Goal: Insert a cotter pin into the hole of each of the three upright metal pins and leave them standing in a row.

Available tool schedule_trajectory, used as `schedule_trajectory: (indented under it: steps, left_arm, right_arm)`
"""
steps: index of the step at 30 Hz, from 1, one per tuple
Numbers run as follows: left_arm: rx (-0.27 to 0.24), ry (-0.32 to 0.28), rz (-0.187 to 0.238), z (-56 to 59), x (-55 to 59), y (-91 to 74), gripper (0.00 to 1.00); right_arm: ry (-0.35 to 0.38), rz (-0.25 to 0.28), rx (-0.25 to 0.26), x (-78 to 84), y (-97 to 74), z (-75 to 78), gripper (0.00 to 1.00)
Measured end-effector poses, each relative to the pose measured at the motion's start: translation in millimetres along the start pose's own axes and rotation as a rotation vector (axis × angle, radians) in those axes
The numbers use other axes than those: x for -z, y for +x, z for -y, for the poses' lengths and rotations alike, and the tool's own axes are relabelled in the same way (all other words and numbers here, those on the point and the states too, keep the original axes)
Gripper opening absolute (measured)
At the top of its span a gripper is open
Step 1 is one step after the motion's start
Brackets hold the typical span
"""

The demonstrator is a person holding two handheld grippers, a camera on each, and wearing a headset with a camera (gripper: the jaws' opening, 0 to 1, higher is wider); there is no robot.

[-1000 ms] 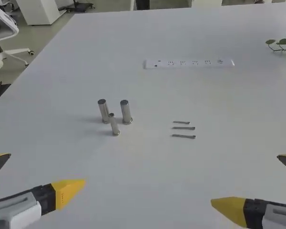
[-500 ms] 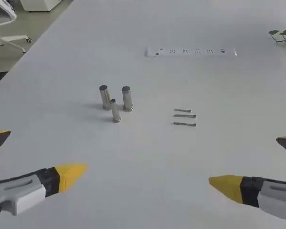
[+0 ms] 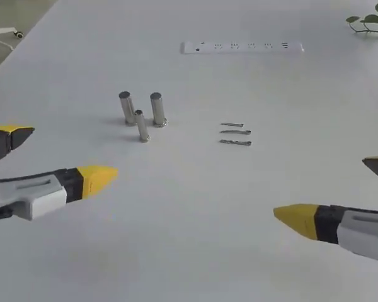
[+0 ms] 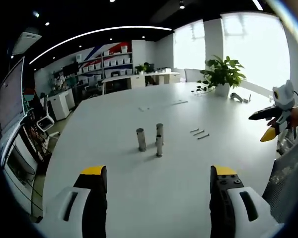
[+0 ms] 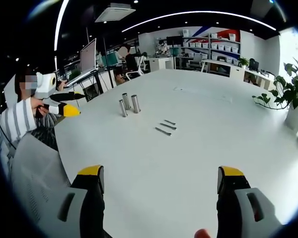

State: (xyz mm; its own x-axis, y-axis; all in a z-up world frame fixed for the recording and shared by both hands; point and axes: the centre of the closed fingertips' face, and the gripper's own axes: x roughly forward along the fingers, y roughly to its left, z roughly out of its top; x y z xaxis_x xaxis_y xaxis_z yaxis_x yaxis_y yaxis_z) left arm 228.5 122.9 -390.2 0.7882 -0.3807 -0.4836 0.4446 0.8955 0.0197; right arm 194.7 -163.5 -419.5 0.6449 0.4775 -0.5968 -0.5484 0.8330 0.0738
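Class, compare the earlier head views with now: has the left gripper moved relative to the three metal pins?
Yes. The left gripper has come forward towards the three metal pins; the gap between them has shrunk.

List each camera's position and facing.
Head view: on headset, facing forward-down at the table; left gripper and right gripper at the sides.
Left gripper view: on left gripper, facing the metal pins past its own fingers; right gripper at right.
Right gripper view: on right gripper, facing the cotter pins; left gripper and striped sleeve at left.
Shared: metal pins and cotter pins.
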Motion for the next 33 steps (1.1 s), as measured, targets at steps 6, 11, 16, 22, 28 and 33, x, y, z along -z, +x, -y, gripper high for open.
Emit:
schedule_trajectory:
  steps: [6, 11, 16, 22, 28, 33]
  left_arm:
    - [0.043, 0.041, -0.012, -0.3, -8.4, 25.9, 0.76]
    - [0.091, 0.072, -0.027, 3.0, -10.8, 47.3, 0.72]
    - [0.140, 0.038, -0.028, 3.9, -15.4, 66.6, 0.63]
    - [0.144, -0.018, -0.003, 7.2, -26.4, 81.6, 0.47]
    - [0.144, -0.028, -0.006, 7.2, -26.2, 100.3, 0.41]
    - [0.149, -0.015, -0.029, 8.1, -20.9, 112.3, 0.35]
  right_arm:
    - [0.008, -0.003, 0.009, 1.3, 0.1, 1.1, 0.94]
    - [0.022, -0.012, 0.017, 5.1, -0.5, 2.4, 0.93]
    - [0.028, -0.016, 0.021, 7.1, -2.1, 3.2, 0.93]
    - [0.045, -0.008, 0.027, 7.3, -3.2, 4.4, 0.93]
    - [0.039, -0.018, 0.022, 7.8, -0.4, 3.2, 0.93]
    - [0.043, -0.017, 0.022, 7.1, 1.2, 2.8, 0.93]
